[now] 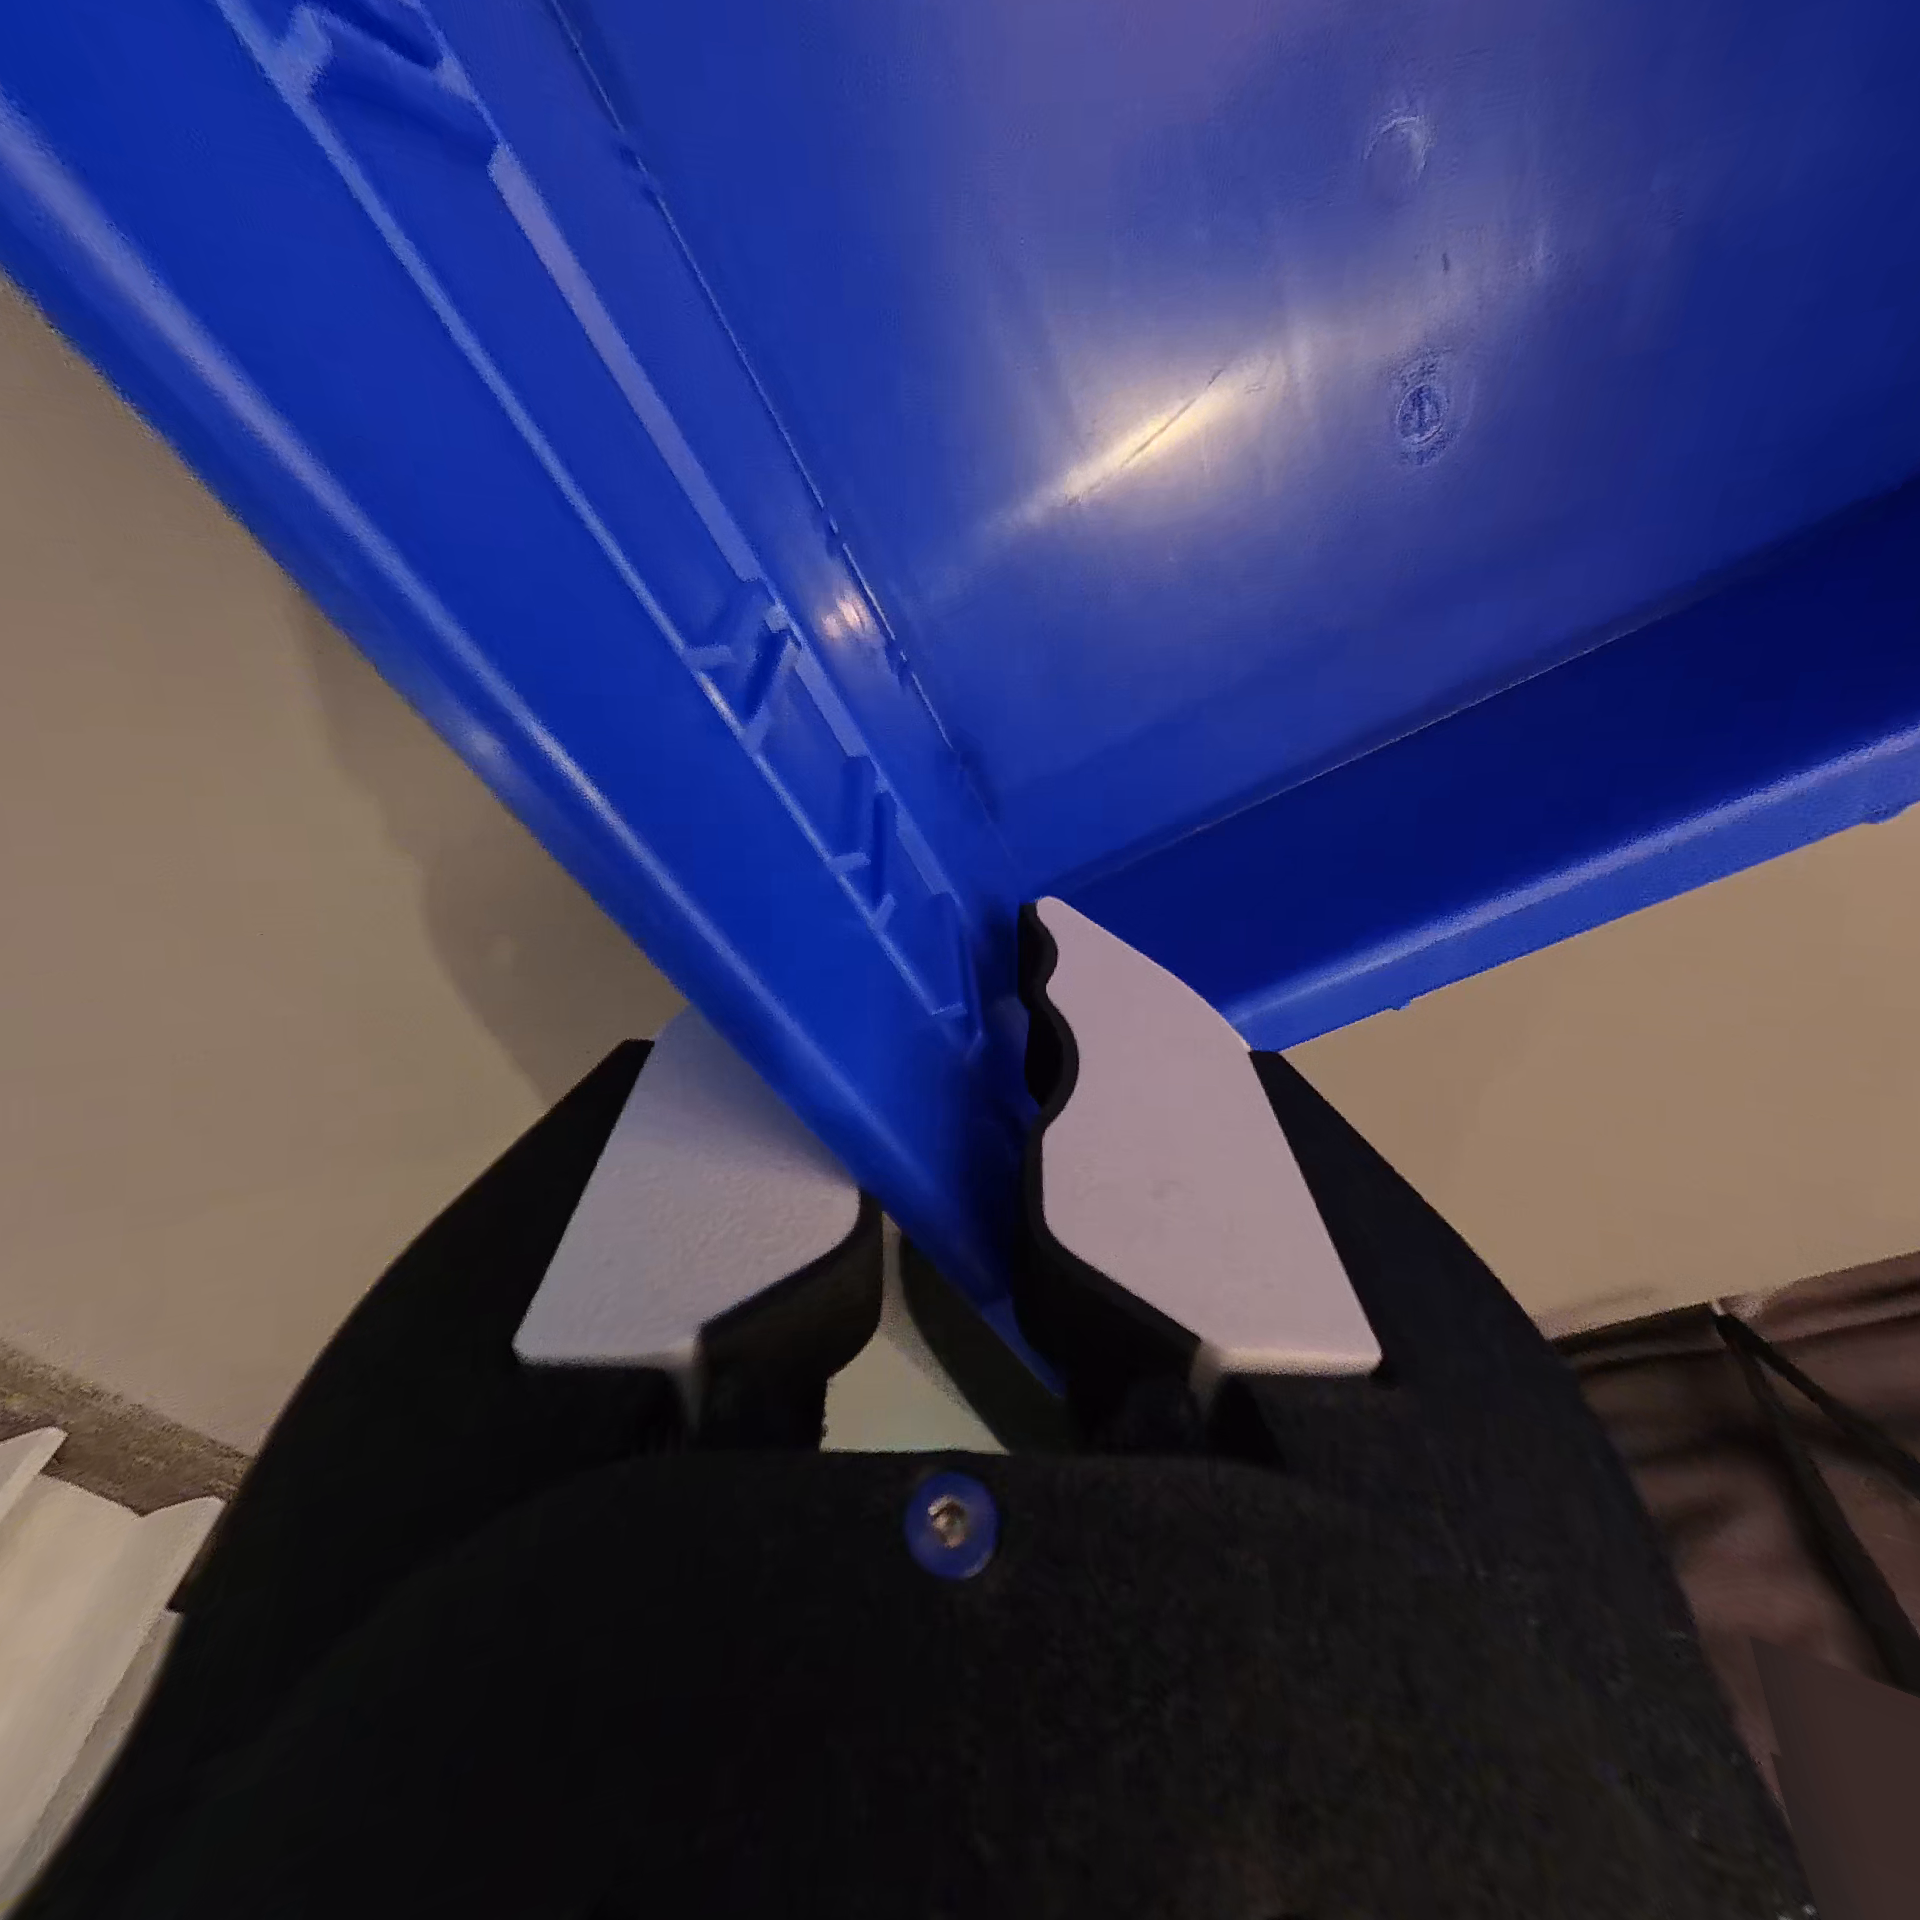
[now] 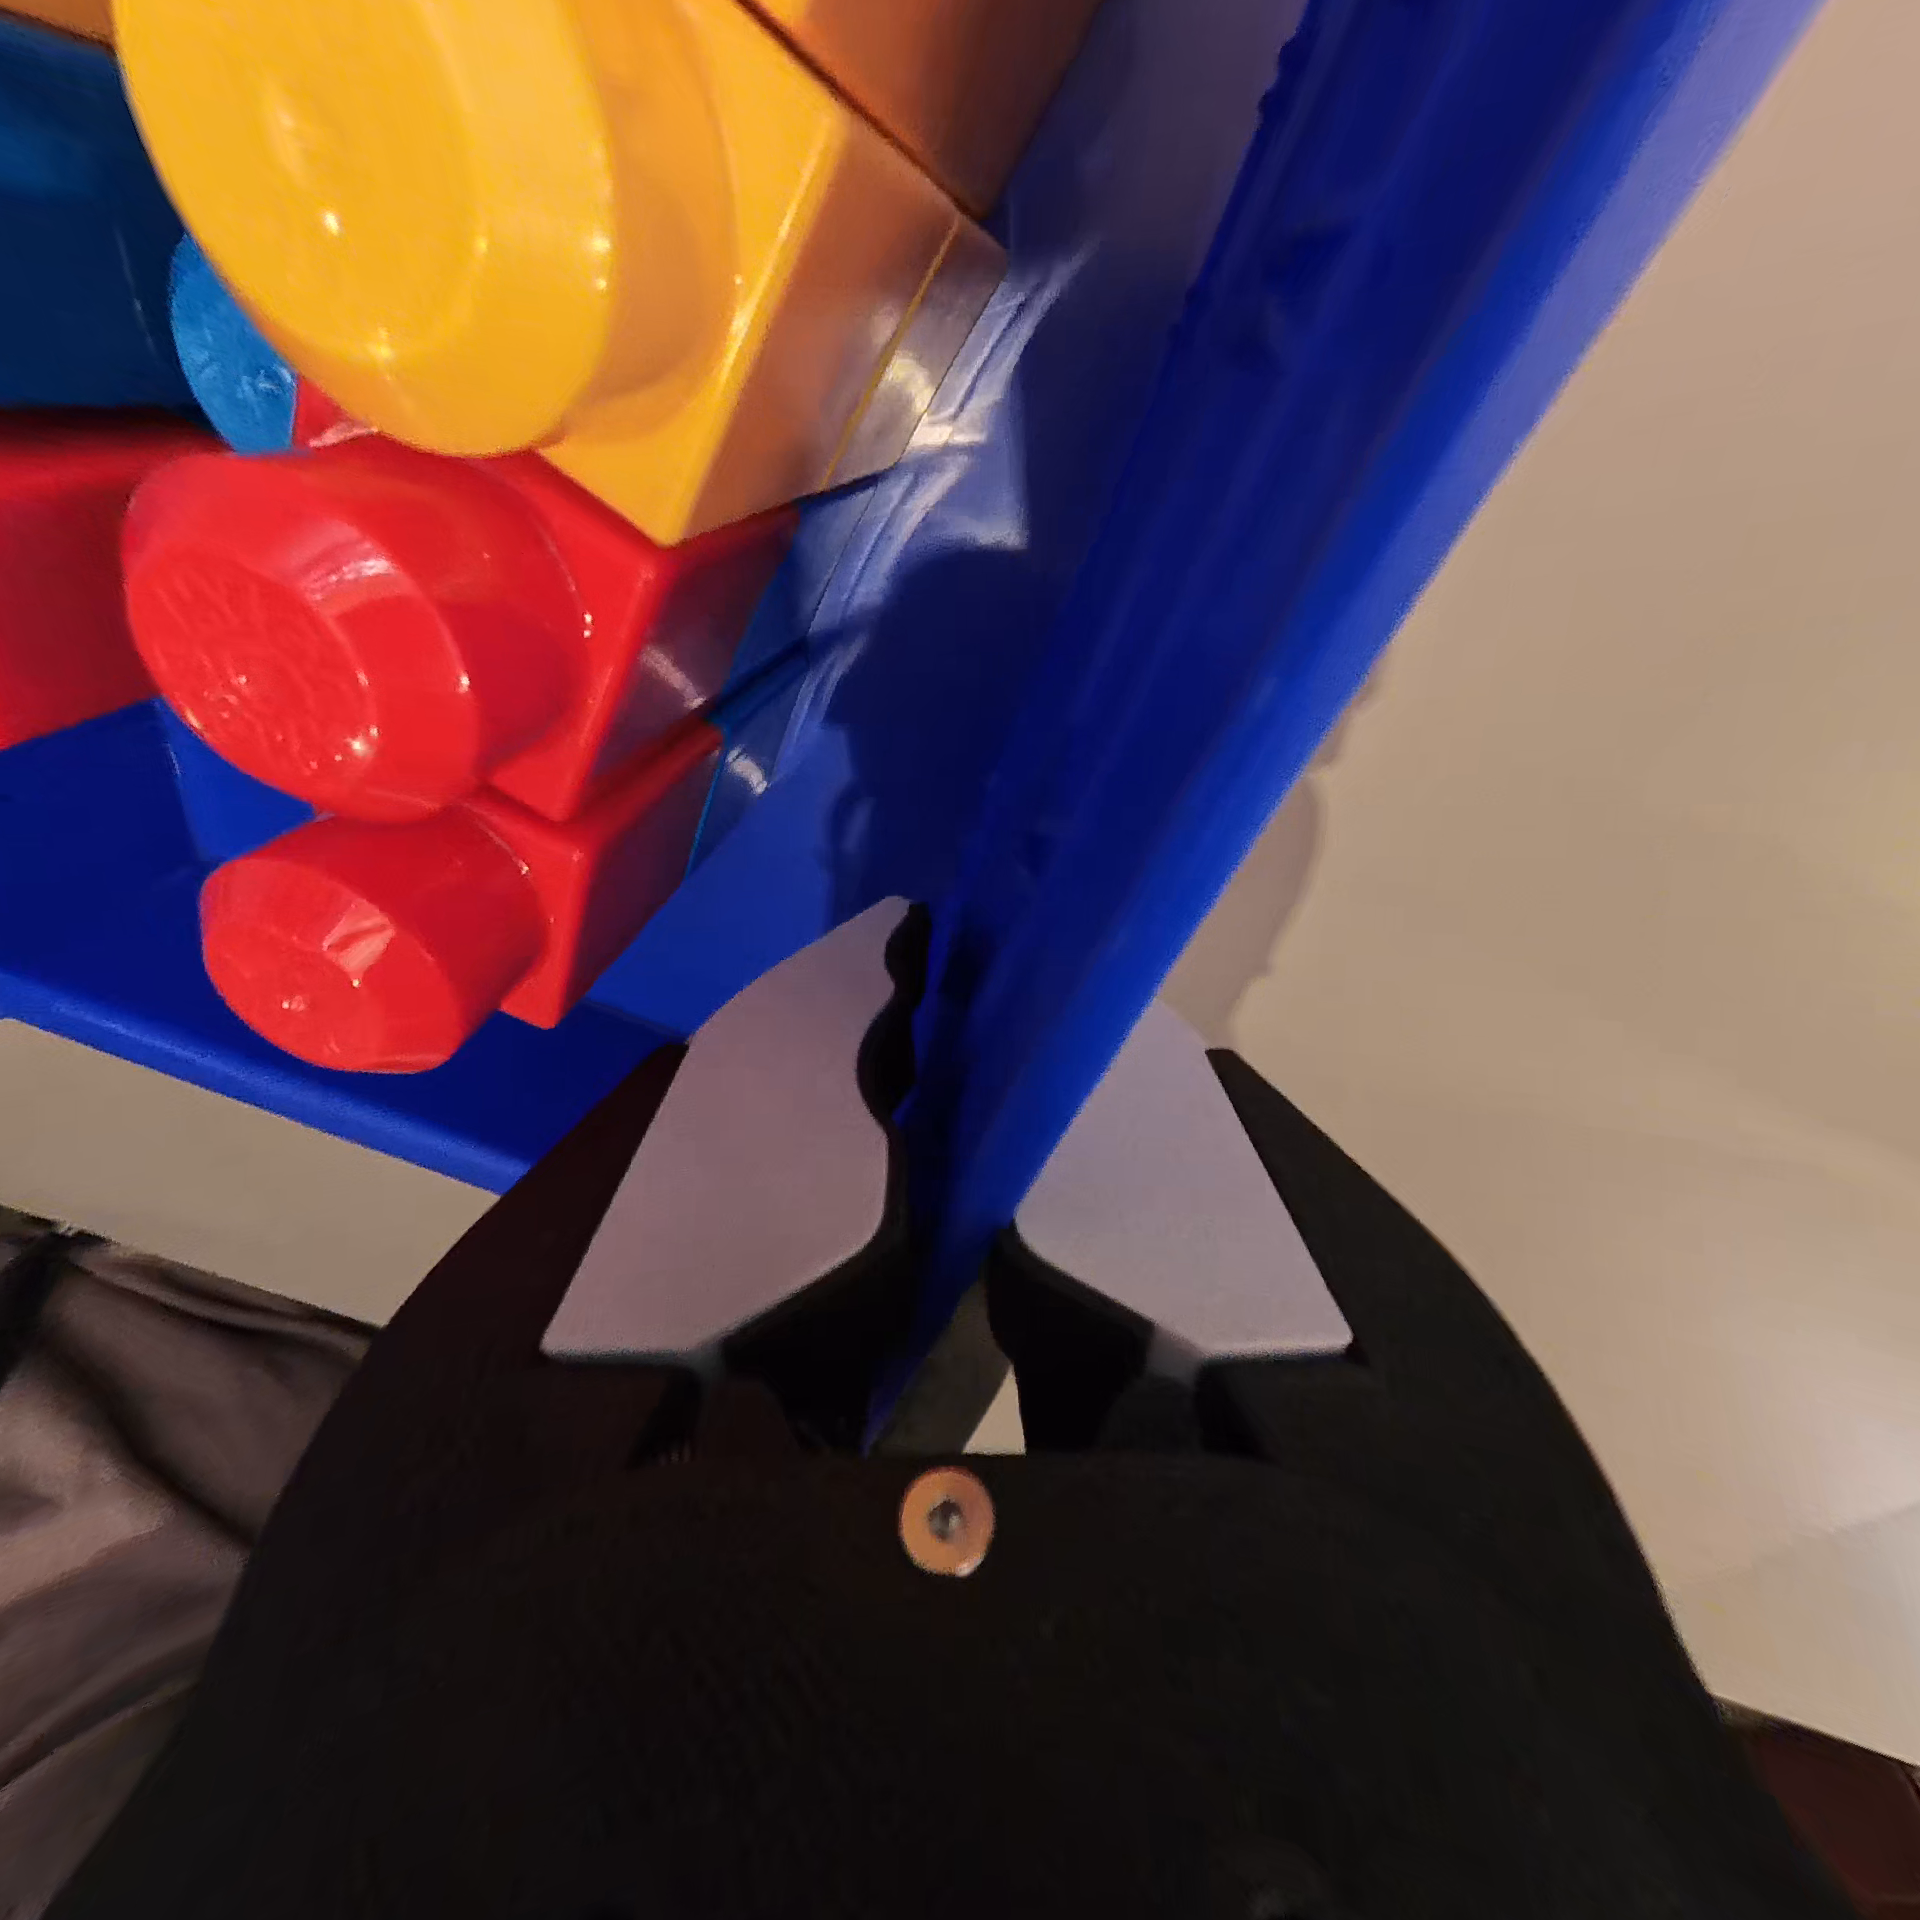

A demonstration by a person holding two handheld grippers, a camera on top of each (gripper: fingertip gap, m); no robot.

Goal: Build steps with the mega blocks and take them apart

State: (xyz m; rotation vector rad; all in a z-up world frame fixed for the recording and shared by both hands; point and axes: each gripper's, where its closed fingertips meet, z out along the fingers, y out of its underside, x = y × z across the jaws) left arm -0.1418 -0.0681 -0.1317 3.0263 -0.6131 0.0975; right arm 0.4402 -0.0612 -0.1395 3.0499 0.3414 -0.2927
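Note:
A blue plastic bin fills the left wrist view, seen up close and tilted. My left gripper is shut on the bin's ribbed rim wall at a corner. The bin's inside floor shows bare in this view. In the right wrist view my right gripper is shut on another rim wall of the same bin. Inside it lie mega blocks pushed against that wall: a yellow block, two red blocks and a light blue block mostly hidden behind them.
A beige tabletop lies under the bin and shows in the right wrist view too. Dark cloth lies near the table's front edge, also in the right wrist view. A white ridged object sits at lower left. The gap from one gripper's tips to the other's is roughly 60 centimetres.

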